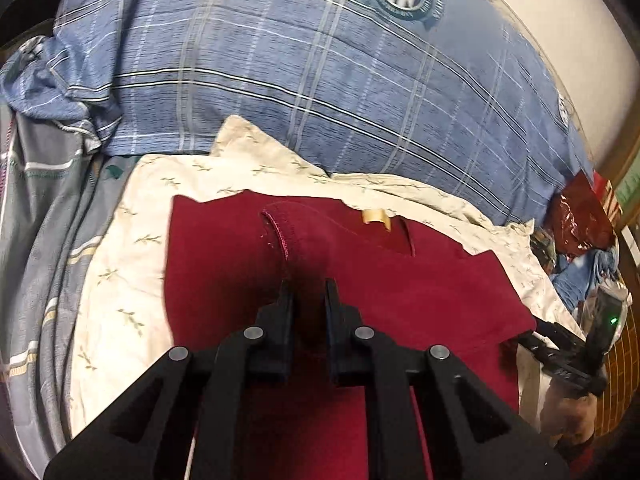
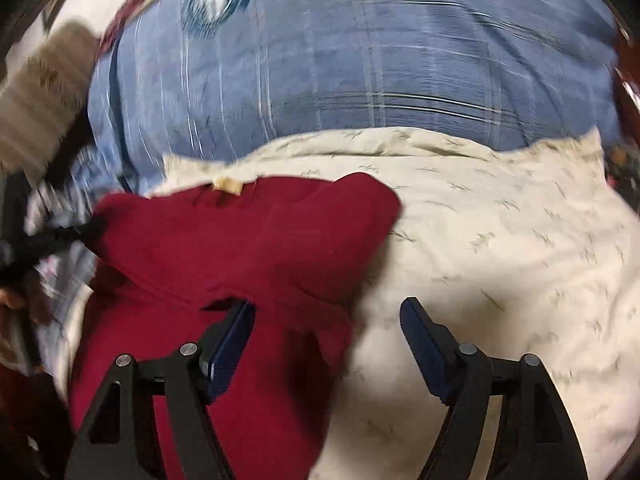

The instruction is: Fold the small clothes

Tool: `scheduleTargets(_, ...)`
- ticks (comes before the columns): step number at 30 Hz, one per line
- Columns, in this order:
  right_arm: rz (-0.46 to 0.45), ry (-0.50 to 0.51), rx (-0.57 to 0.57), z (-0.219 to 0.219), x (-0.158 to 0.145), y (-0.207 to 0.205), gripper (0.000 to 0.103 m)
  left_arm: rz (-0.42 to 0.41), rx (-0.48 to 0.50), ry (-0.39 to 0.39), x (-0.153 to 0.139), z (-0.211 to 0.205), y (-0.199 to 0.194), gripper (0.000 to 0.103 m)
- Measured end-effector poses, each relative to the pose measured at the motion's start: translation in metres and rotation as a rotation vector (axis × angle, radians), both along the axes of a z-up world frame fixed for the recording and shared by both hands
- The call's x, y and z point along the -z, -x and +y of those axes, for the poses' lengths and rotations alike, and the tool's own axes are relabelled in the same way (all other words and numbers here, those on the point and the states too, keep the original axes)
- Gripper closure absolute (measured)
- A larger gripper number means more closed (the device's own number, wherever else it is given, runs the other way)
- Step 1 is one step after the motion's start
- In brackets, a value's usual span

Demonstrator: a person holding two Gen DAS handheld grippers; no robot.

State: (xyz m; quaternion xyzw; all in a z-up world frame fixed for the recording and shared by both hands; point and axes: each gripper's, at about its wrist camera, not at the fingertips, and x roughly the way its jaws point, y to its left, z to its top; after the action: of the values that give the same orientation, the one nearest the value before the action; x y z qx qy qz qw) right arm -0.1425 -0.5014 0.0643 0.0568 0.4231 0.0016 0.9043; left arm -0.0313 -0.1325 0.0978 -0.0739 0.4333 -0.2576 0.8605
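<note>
1. The red garment [image 1: 320, 280] is lying on the cream sheet [image 1: 132, 248] on the bed, in front of the blue plaid pillow [image 1: 320, 80]. Collar and tan label [image 1: 376, 216] are sitting at the far edge.
2. The left gripper [image 1: 308, 292] is sitting over the garment's middle with jaws nearly closed; dark shadow between them, so whether they are pinching cloth cannot be told.
3. The right gripper [image 2: 328, 316] is holding jaws wide open, gripping nothing. Its left finger is sitting at a folded-over flap of the garment [image 2: 240, 240], its right finger is hovering over bare sheet. That view is blurring.
4. Handling, judged: light, soft knit, limp, not fragile; it is likely going to sag and bunch if pinched mid-panel.
5. Best hold looks like hems or the stitched collar edge, both sides at once.
</note>
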Motion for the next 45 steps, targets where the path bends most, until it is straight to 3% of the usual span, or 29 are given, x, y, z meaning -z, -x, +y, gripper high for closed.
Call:
scheduleTargets(1, 0.003, 0.054, -0.011, 0.006, 0.0, -0.002, 0.034, -0.005, -0.007, 0.0, -0.001, 0.002, 0.0, 0.093)
scheduleTargets(2, -0.011, 0.08, -0.015, 0.008, -0.002, 0.0, 0.054, -0.016, -0.015, -0.006, -0.002, 0.007, 0.001, 0.093)
scheduleTargets(3, -0.022, 0.092, -0.015, 0.008, -0.004, 0.002, 0.082, -0.023, -0.021, -0.015, -0.003, 0.01, 0.001, 0.093)
scheduleTargets(4, -0.012, 0.08, -0.017, 0.005, -0.003, 0.002, 0.086, -0.024, -0.028, -0.024, 0.0, 0.012, 0.001, 0.093)
scheduleTargets(9, 0.093, 0.06, -0.009, -0.006, 0.013, 0.008, 0.08, 0.075, -0.034, -0.088, 0.042, 0.014, -0.002, 0.085)
scheduleTargets(11, 0.106, 0.028, -0.004, -0.01, 0.004, 0.016, 0.073, 0.068, -0.045, -0.074, 0.038, 0.021, 0.002, 0.08)
scheduleTargets(12, 0.097, -0.01, -0.003, -0.015, -0.005, 0.025, 0.064, 0.058, -0.057, -0.075, 0.033, 0.025, 0.003, 0.076)
scheduleTargets(14, 0.04, -0.086, 0.008, -0.025, -0.023, 0.037, 0.047, 0.007, -0.094, -0.078, 0.02, 0.034, 0.007, 0.055)
scheduleTargets(15, 0.003, -0.126, 0.02, -0.03, -0.032, 0.039, 0.041, -0.025, -0.107, -0.07, 0.012, 0.037, 0.009, 0.052)
scheduleTargets(17, -0.033, -0.163, 0.026, -0.032, -0.042, 0.033, 0.041, -0.056, -0.112, -0.062, 0.004, 0.037, 0.01, 0.05)
scheduleTargets(20, -0.053, -0.112, 0.008, -0.015, -0.043, 0.006, 0.045, -0.056, -0.092, -0.082, 0.01, 0.021, 0.006, 0.05)
scheduleTargets(24, 0.014, -0.028, -0.027, 0.011, -0.016, -0.03, 0.067, -0.042, -0.091, -0.168, 0.031, 0.005, -0.003, 0.05)
scheduleTargets(27, 0.046, 0.074, 0.023, 0.009, 0.01, -0.038, 0.066, -0.028, -0.102, -0.212, 0.047, 0.002, -0.011, 0.049)
scheduleTargets(30, 0.017, -0.025, 0.049, -0.009, 0.015, -0.036, 0.064, -0.027, -0.115, -0.204, 0.052, 0.005, -0.013, 0.04)
scheduleTargets(33, 0.016, -0.016, 0.066, -0.009, 0.0, -0.032, 0.058, -0.03, -0.121, -0.202, 0.052, 0.006, -0.013, 0.038)
scheduleTargets(38, -0.039, -0.04, 0.037, 0.0, -0.017, -0.038, 0.059, -0.039, -0.127, -0.213, 0.054, 0.002, -0.014, 0.035)
scheduleTargets(45, 0.016, -0.002, 0.08, 0.002, 0.017, -0.077, 0.063, -0.039, -0.128, -0.21, 0.055, 0.002, -0.015, 0.034)
